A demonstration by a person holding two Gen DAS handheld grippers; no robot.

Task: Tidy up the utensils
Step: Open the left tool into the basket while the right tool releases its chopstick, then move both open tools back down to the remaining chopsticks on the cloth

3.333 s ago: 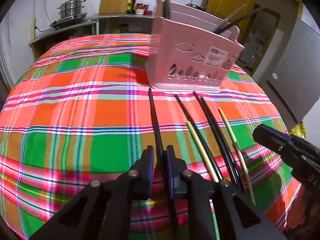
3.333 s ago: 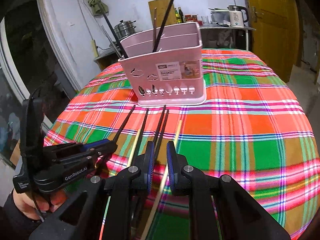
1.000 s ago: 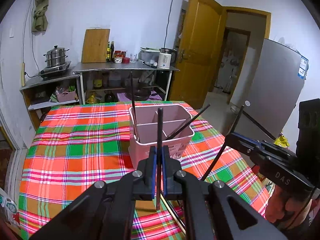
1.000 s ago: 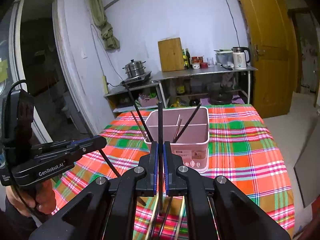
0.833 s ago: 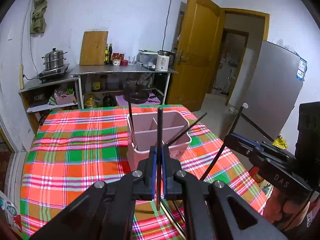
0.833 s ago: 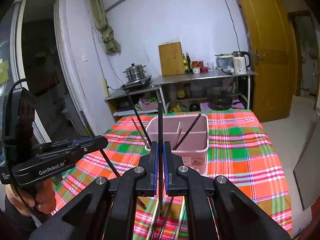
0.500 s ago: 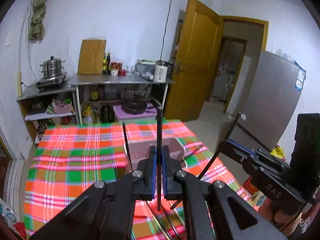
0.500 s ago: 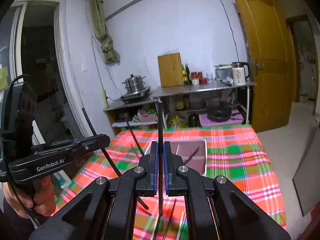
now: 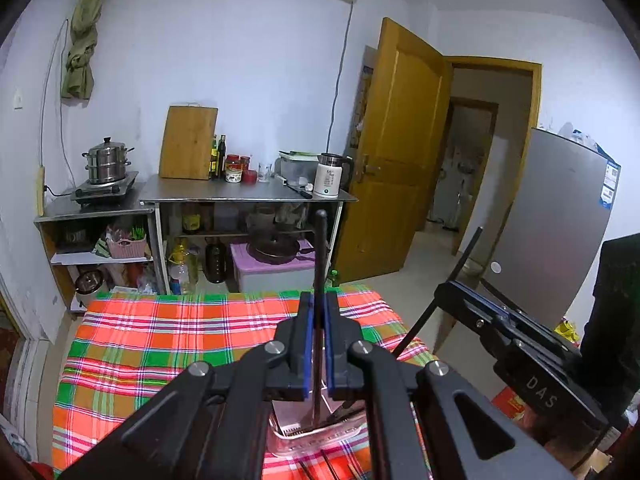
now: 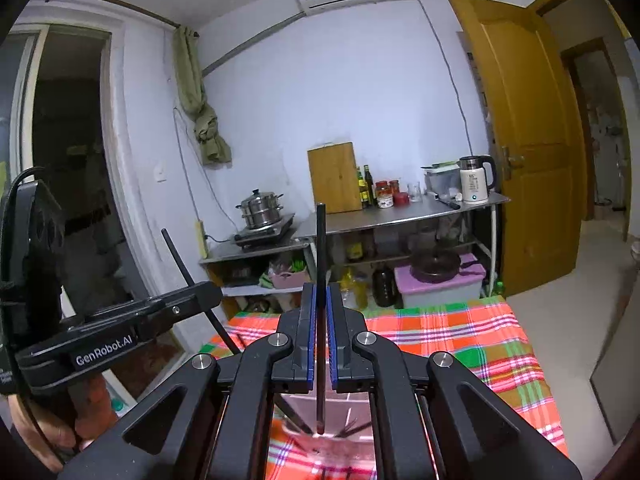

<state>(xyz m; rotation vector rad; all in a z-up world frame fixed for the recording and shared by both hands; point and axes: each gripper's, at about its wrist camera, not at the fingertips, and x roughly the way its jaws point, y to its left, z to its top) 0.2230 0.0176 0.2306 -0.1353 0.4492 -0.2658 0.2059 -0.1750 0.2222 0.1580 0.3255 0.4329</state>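
My left gripper [image 9: 314, 312] is shut on a black chopstick [image 9: 319, 256] held upright, its lower tip over the pink utensil basket [image 9: 316, 432] seen below the fingers. My right gripper [image 10: 319, 304] is shut on another black chopstick [image 10: 320, 248], also upright, its lower tip inside the pink basket [image 10: 344, 408]. Each gripper shows in the other's view: the right one [image 9: 460, 292] with its chopstick at the right, the left one [image 10: 200, 292] at the left. More chopsticks [image 9: 328, 468] lie on the plaid cloth in front of the basket.
The table carries a bright plaid cloth [image 9: 180, 340]. Behind it stand a metal counter [image 9: 240, 192] with a kettle [image 9: 330, 176], bottles and a cutting board, a stove with a steamer pot [image 9: 106, 162], a yellow door [image 9: 396, 152] and a grey fridge [image 9: 552, 224].
Both grippers have risen and tilted up over the basket, each holding its chopstick; the basket has slid down under the fingers. Earlier both closed on chopsticks lying on the cloth.
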